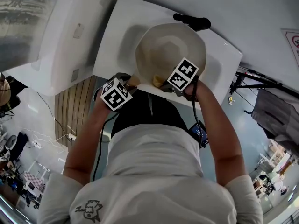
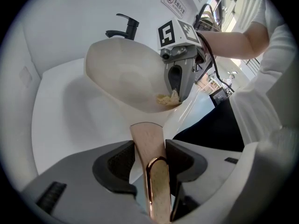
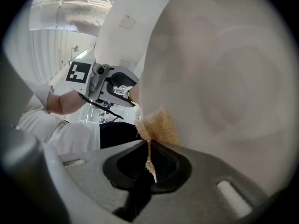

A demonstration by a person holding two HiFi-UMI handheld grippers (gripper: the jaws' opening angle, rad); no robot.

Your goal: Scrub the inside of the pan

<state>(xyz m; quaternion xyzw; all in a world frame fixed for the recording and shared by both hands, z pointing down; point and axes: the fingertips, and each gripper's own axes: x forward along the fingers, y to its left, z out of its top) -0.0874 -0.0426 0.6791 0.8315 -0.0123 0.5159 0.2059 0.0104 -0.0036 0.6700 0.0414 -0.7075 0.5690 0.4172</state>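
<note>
Pan (image 1: 170, 50): pale cream, tilted on edge over the white sink (image 1: 219, 59), its inside facing the person. Black faucet (image 1: 192, 21) at the far rim, just beyond the pan.

Left hand-held gripper (image 2: 149, 155): jaws narrow, clamped on the pan's wooden handle (image 2: 148, 141), which has a copper-coloured loop at its end. It sits at the near-left edge of the sink.

Right hand-held gripper (image 3: 148, 164): jaws pinched tight on a thin tan scrub pad (image 3: 159, 125). The pad's free edge presses against the pan's inner wall at the near rim.

Both forearms reach forward from the body, elbows bent, and converge at the sink's near edge. The grippers are close beside each other, left (image 1: 91, 129) lower than right (image 1: 212, 115).
</note>
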